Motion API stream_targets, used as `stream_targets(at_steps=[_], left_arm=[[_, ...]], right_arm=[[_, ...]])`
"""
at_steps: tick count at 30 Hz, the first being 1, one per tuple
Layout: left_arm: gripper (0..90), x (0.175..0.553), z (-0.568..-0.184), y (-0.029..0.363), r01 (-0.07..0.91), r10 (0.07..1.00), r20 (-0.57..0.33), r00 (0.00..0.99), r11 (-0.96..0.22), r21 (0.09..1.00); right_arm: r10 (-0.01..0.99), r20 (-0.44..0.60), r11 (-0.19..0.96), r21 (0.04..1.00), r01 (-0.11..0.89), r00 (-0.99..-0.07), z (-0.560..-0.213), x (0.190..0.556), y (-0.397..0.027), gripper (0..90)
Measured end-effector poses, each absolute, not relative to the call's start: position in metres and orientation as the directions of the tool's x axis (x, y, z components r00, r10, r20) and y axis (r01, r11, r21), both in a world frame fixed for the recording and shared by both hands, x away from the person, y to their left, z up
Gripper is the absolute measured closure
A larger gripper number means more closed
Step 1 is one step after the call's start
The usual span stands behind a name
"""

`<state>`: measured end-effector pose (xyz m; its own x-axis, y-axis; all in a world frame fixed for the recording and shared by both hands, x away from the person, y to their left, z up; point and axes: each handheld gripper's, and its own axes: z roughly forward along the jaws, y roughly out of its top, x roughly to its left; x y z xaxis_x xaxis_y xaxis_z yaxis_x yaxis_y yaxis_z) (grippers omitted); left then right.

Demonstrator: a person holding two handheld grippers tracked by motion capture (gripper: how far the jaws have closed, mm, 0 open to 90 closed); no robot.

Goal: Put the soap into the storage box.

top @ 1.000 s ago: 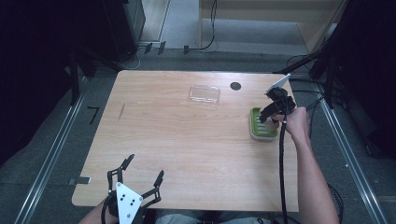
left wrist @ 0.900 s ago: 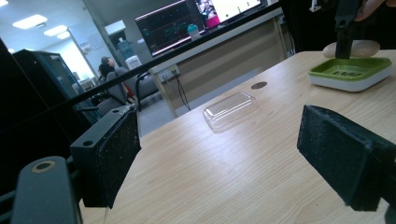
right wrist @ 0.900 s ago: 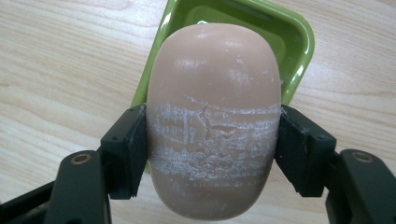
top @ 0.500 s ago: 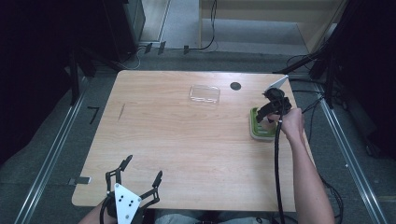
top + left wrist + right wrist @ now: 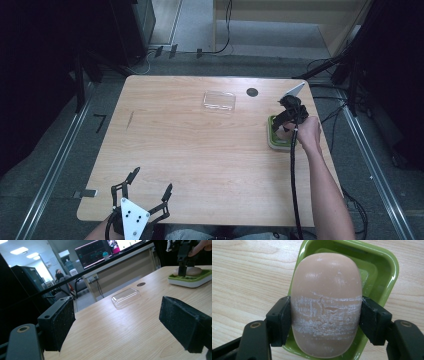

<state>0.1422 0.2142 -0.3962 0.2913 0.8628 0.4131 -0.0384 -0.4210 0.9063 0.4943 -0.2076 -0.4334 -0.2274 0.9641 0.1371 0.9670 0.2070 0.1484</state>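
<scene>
A tan bar of soap (image 5: 326, 302) lies in a green soap dish (image 5: 384, 267) at the table's right edge. My right gripper (image 5: 325, 316) points down over it, with both black pads pressed against the bar's sides, shut on it. The high view shows this gripper (image 5: 281, 124) over the dish (image 5: 274, 143), held by a hand. My left gripper (image 5: 149, 186) hovers at the table's front left, open, with nothing between its pads (image 5: 58, 323). Its own view shows the dish (image 5: 192, 282) and soap (image 5: 193, 271) far off.
A clear plastic lid (image 5: 219, 100) lies at the table's back middle, also seen as the clear lid (image 5: 125, 297) in the left gripper view. A round black hole (image 5: 252, 92) sits just beyond it. A black cable (image 5: 294, 185) runs along the right forearm.
The right hand has lowered its gripper a little toward the green dish. The left gripper has stayed in place.
</scene>
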Motion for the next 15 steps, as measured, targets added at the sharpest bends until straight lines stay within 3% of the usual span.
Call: stream_targets(at_steps=[15], left_arm=[[13.8, 0.141, -0.3963, 0.2153, -0.038, 0.864, 0.413, 0.287, -0.421, 0.906]], right_arm=[[0.97, 0.11, 0.202, 0.131, 0.971, -0.217, -0.4418, 0.4964, -0.2053, 36.6]])
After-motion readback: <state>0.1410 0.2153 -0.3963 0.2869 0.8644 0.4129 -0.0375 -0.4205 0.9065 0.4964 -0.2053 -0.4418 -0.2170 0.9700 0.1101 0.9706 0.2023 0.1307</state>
